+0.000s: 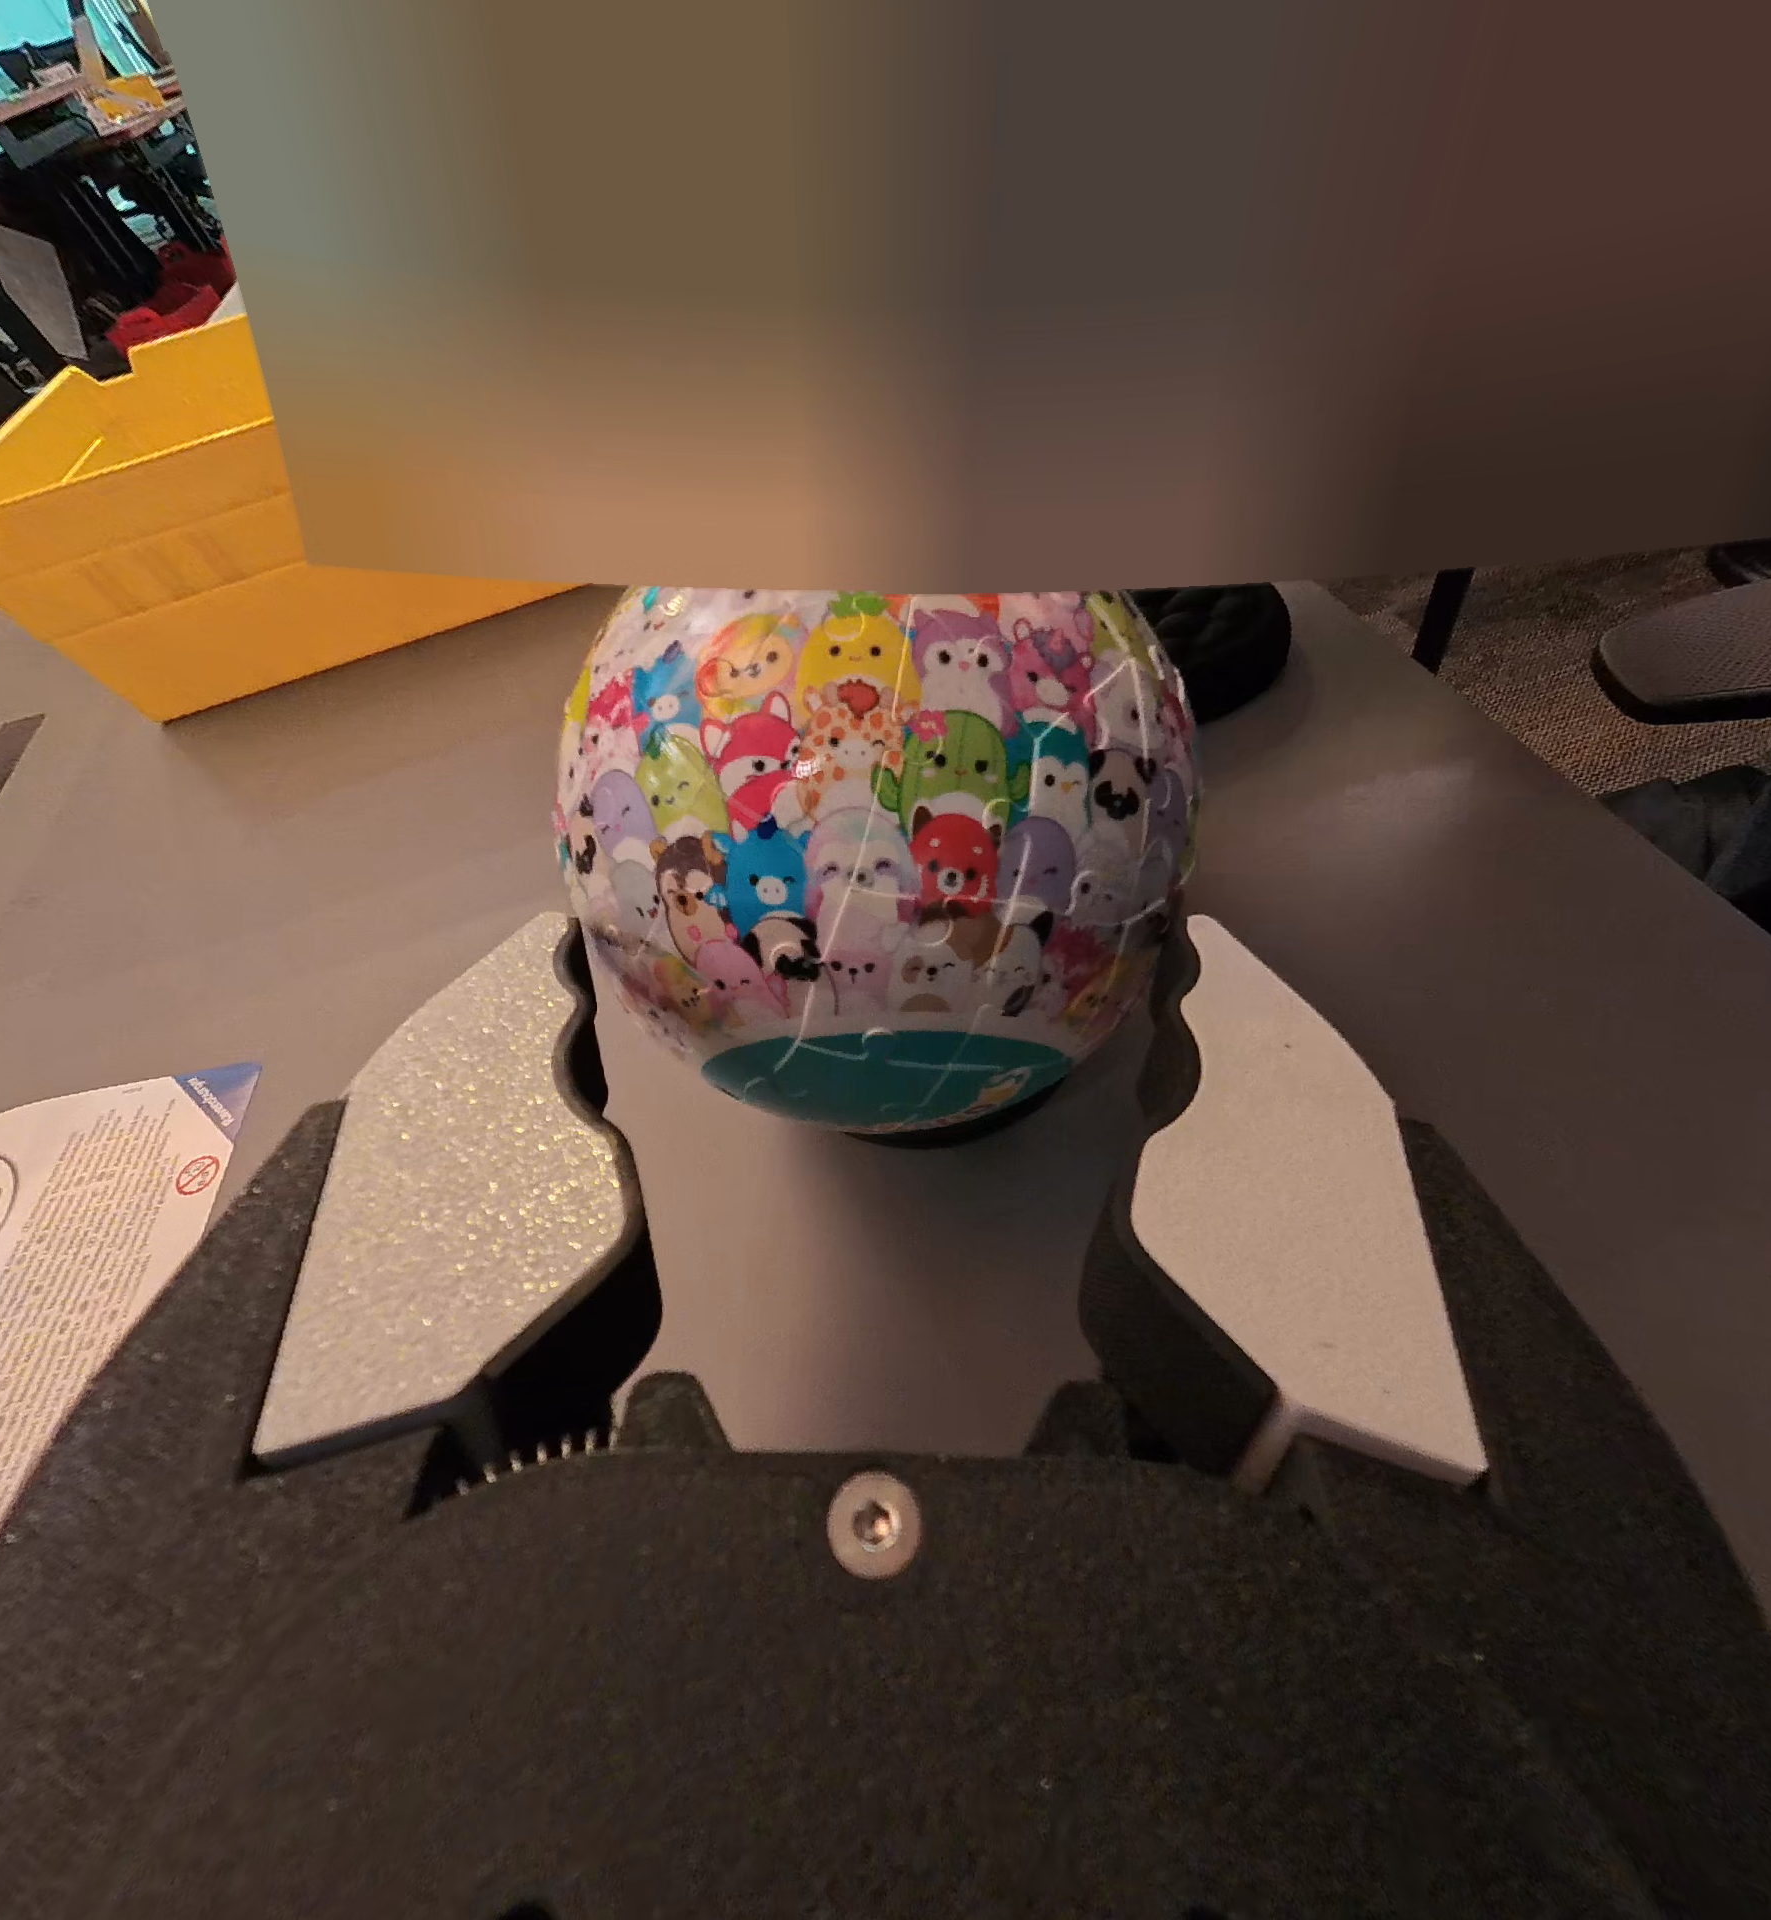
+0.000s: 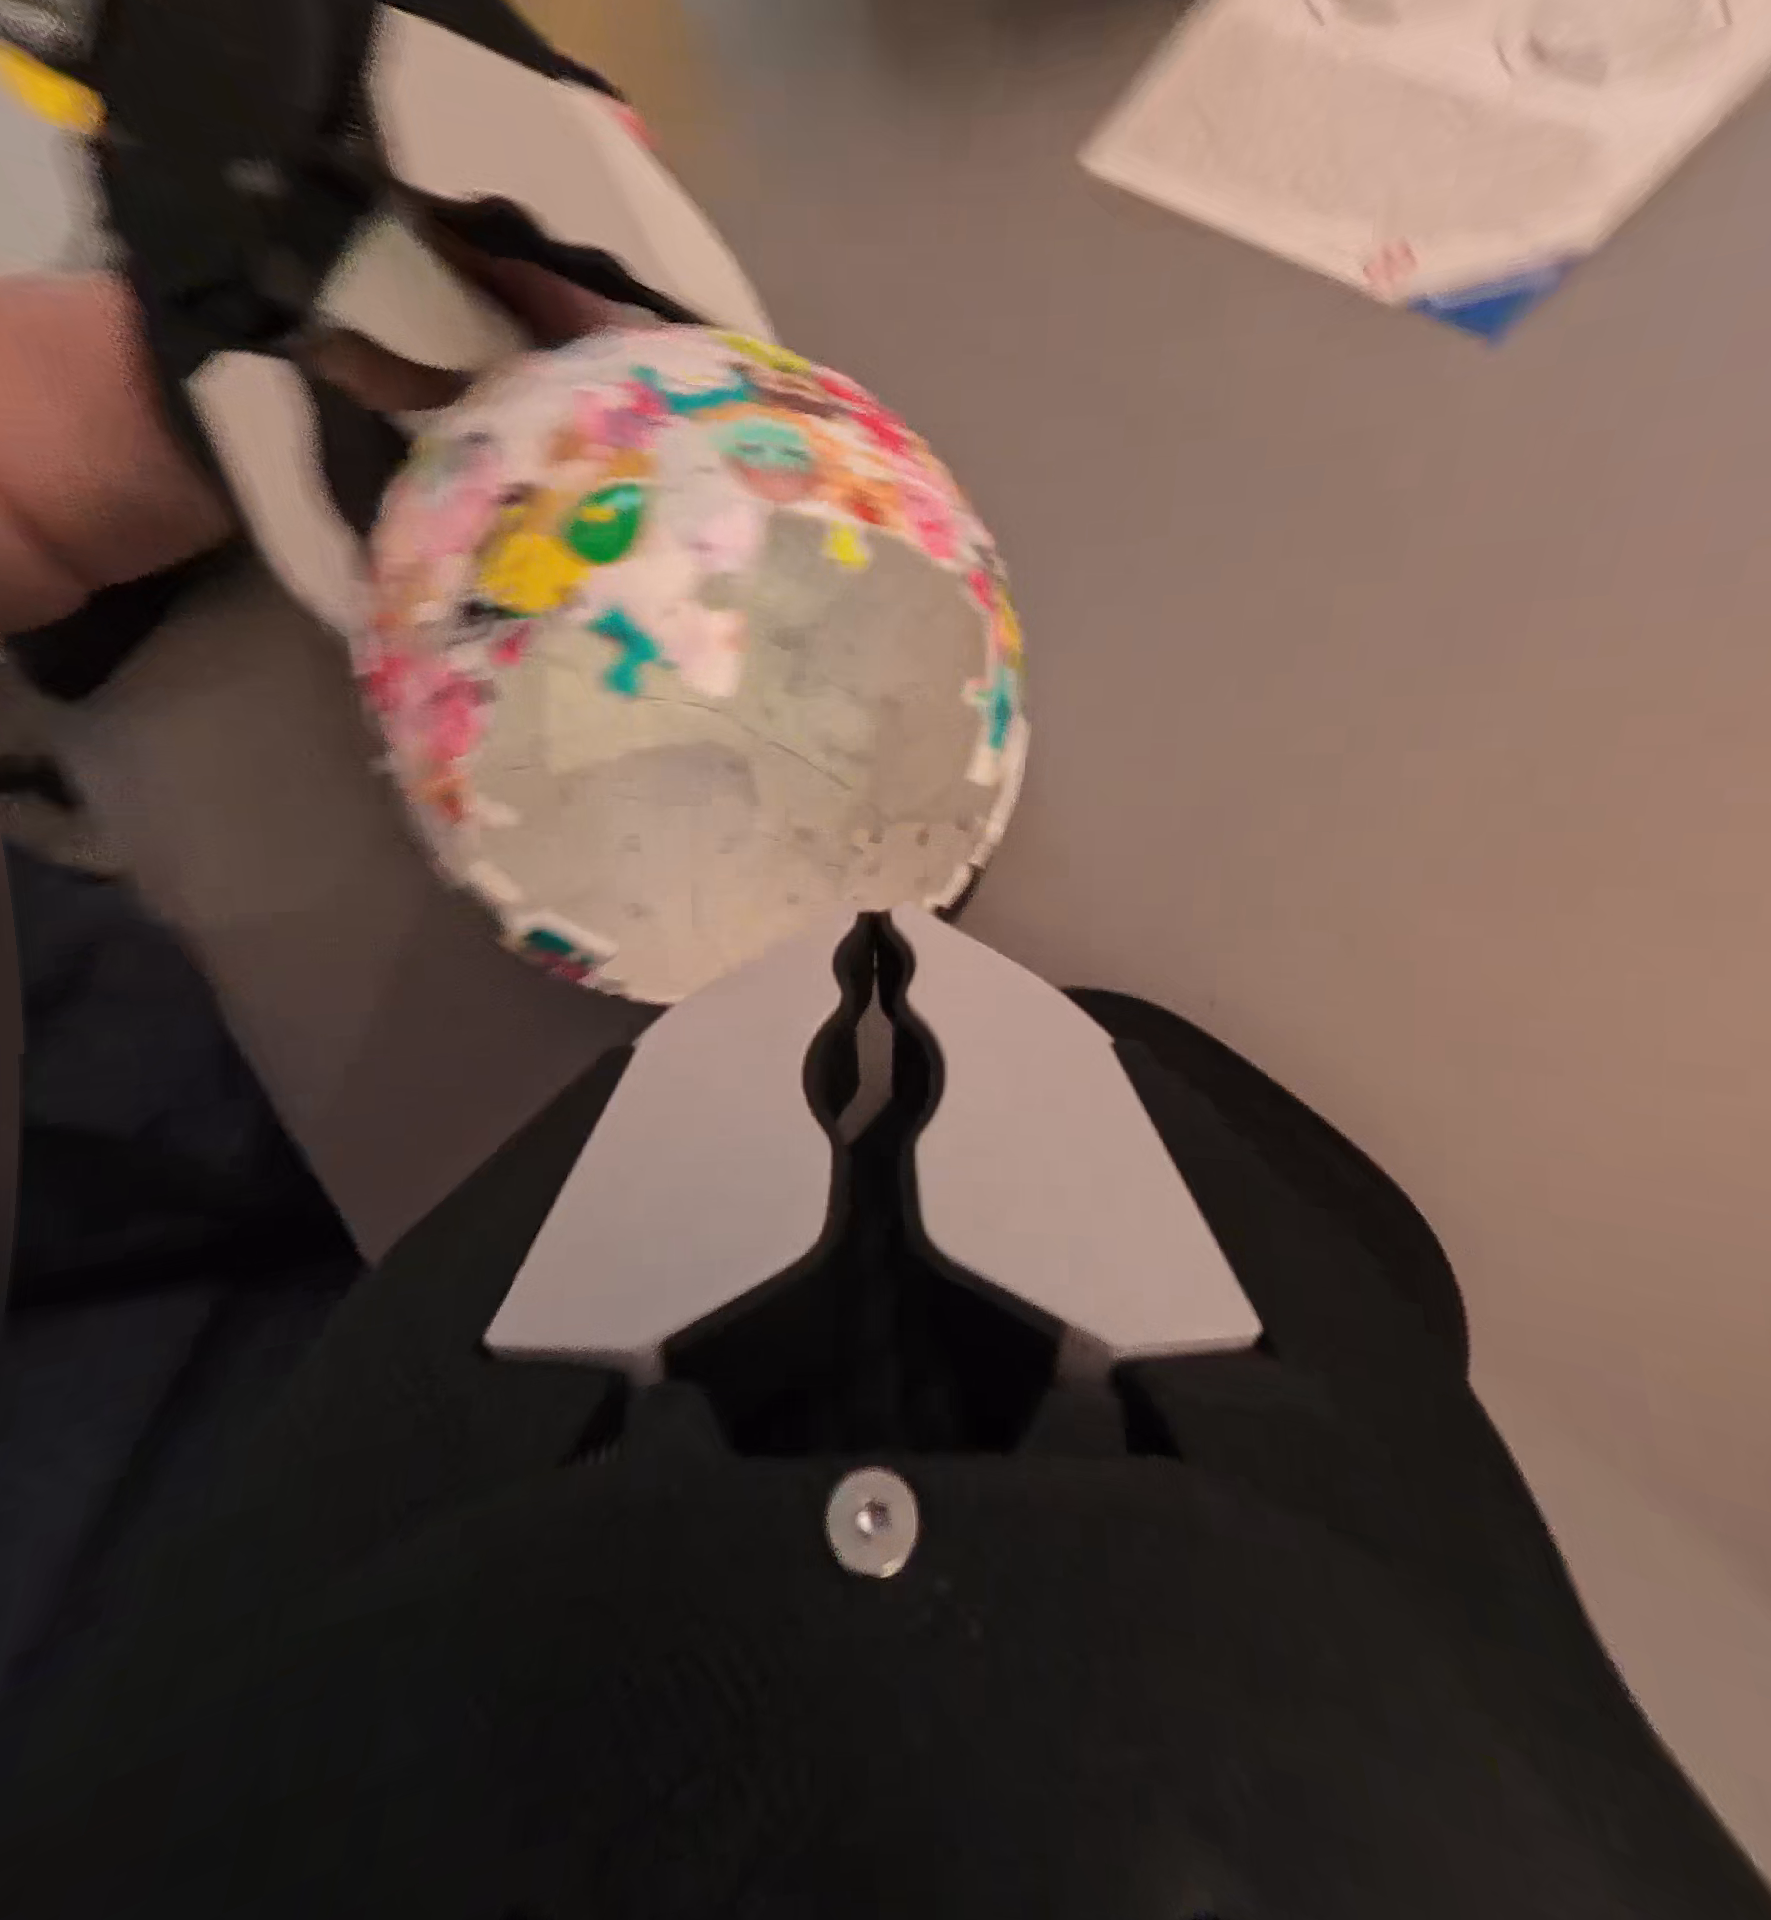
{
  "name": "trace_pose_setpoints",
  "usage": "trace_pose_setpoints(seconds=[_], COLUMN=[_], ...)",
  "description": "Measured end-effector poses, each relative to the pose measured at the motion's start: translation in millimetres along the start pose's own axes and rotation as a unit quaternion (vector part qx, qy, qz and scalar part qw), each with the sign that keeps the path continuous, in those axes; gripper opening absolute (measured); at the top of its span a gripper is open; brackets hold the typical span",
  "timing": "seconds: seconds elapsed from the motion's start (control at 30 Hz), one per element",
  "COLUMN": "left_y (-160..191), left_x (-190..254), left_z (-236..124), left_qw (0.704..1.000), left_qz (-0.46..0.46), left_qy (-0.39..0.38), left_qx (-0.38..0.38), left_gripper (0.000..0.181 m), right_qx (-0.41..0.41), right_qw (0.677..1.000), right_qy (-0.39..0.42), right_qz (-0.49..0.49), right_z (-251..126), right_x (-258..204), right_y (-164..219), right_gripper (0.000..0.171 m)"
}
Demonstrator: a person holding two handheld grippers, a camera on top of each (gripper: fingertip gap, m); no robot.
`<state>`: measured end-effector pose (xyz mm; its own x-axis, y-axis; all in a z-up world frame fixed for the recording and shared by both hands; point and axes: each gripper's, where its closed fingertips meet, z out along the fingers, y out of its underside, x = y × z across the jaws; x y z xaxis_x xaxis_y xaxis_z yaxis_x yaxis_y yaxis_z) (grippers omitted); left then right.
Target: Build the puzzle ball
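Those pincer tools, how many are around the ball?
2. The left gripper straddles the puzzle ball, fingers wide. The right gripper sits shut at the ball's open edge, possibly holding a hidden piece.

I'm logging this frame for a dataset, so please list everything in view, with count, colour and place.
puzzle ball: one, multicoloured, open at the top, between the left gripper's fingers
stand: one, dark, under the ball
table: one, grey, beneath everything
instruction sheet: one, white with a blue corner, table's left side
bin: one, yellow, far left
chair: one, grey, far right
left gripper: one, black and white, open
right gripper: one, black and white, shut at the ball's rim
hand: one, on the left gripper
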<state>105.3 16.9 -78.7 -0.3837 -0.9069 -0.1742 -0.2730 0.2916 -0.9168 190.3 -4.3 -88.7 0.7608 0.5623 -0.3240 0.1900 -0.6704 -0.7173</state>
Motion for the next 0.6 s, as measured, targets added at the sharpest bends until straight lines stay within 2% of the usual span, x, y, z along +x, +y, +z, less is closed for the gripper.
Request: trace_pose_setpoints(seconds=[0.07, 0.17, 0.37, 0.6], left_y=[-0.1, -0.3, -0.4, -0.1], left_x=[0.3, 0.6, 0.6, 0.9], left_z=[0.4, 1.0, 1.4, 0.8], left_qw=[1.0, 1.0, 1.0, 1.0], left_qz=[-0.002, -0.001, -0.001, -0.001], left_qy=[0.002, 0.002, 0.002, 0.003], left_qx=[0.001, 0.002, 0.003, 0.004], left_gripper=[0.101, 0.101, 0.101, 0.101], right_qx=[0.024, 0.008, -0.041, -0.081], right_qw=[0.997, 0.989, 0.982, 0.982], right_qy=[-0.056, -0.08, -0.036, -0.019], right_qz=[-0.057, -0.124, -0.181, -0.171], right_z=[-1.5, 18.3, 52.1, 57.4], right_x=[-14.1, -19.2, -12.5, -8.6], right_y=[-0.8, 8.7, 18.6, 18.7], right_gripper=[0.002, 0.001, 0.001, 0.001])
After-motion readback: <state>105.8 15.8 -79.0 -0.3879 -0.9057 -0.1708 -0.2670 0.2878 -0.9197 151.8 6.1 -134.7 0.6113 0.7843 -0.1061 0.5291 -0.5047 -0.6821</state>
